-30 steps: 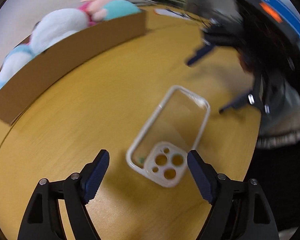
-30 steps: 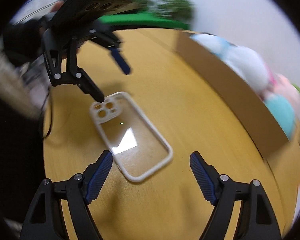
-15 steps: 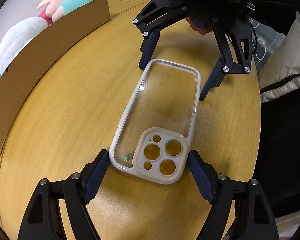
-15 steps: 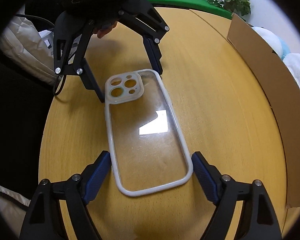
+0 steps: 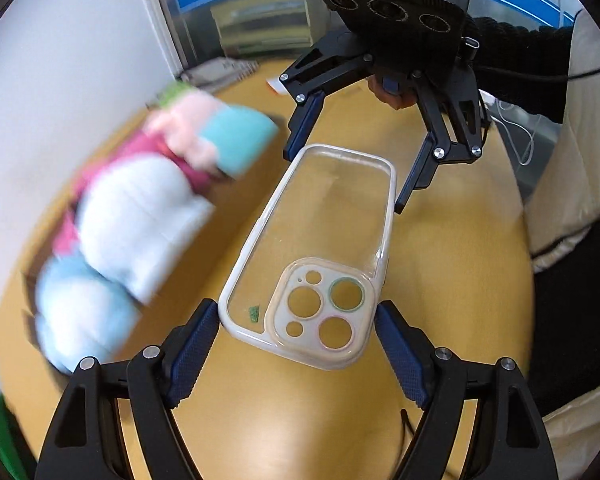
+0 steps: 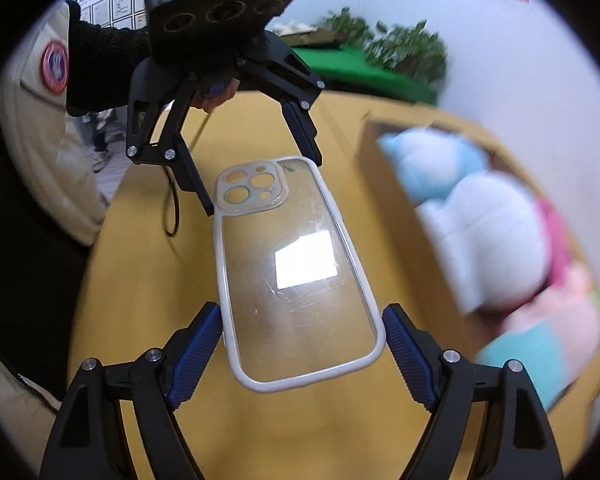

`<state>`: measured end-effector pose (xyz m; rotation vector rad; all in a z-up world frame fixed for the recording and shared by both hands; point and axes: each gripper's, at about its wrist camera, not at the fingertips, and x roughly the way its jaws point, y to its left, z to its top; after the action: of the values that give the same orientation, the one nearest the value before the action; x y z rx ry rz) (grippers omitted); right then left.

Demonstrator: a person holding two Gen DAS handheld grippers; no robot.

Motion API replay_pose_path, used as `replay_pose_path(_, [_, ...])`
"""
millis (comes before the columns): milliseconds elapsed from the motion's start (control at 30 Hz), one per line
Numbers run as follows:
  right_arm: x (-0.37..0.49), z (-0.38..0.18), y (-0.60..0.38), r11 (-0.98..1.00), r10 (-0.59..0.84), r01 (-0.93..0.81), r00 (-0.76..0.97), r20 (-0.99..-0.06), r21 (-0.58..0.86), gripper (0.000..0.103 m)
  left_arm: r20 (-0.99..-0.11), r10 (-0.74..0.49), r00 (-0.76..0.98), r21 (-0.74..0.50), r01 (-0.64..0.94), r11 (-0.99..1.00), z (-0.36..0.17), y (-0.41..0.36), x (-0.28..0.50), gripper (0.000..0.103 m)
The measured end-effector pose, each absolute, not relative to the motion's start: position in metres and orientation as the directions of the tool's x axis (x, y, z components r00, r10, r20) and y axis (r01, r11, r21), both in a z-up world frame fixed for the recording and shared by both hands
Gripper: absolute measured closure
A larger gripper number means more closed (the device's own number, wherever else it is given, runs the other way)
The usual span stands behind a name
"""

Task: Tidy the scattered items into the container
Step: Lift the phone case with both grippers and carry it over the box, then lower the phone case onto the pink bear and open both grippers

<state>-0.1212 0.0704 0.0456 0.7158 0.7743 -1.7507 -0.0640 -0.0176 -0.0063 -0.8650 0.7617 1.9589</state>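
A clear phone case (image 5: 320, 240) with a white rim hangs in the air above the round wooden table (image 5: 460, 280). My left gripper (image 5: 296, 312) is shut on its camera-cutout end, pads pressing both long edges. My right gripper (image 6: 302, 316) is shut on the opposite end of the case (image 6: 296, 272). Each gripper faces the other: the right gripper (image 5: 344, 178) shows at the far end in the left wrist view, the left gripper (image 6: 262, 184) at the far end in the right wrist view. A cardboard box (image 6: 380, 152) of plush toys (image 6: 492, 240) lies beside the case.
The plush toys (image 5: 140, 216) are blurred at the left of the left wrist view. A person's black sleeve (image 6: 100, 64) and pale jacket (image 5: 572, 184) border the table. A thin cable (image 6: 172, 208) hangs over the table edge. Green surface with plants (image 6: 360, 68) stands behind.
The case lay flat on the table with both grippers straddling its ends. Now both grip it, it is lifted off the wood, and the plush-toy box has come much closer.
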Motion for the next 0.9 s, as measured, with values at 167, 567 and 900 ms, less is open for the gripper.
replay_pose_path(167, [-0.172,0.09,0.079,-0.255,-0.556,0.929,-0.367,-0.746,-0.267,0.021,-0.764,0.437,-0.475,0.285,-0.856,-0.432,0.038,-0.019,-0.118,0.019])
replay_pose_path(567, [-0.312,0.125,0.084,-0.269,-0.503,0.909,-0.414,-0.758,-0.318,0.021,-0.751,0.42,-0.509,0.318,-0.837,-0.446,0.061,-0.021,-0.268,0.019])
replay_pose_path(900, [-0.402,0.054,0.087,-0.348,-0.436,0.92,-0.327,-0.839,-0.179,0.021,-0.822,0.385,-0.42,0.193,-0.841,-0.505,-0.014,-0.022,-0.347,0.02])
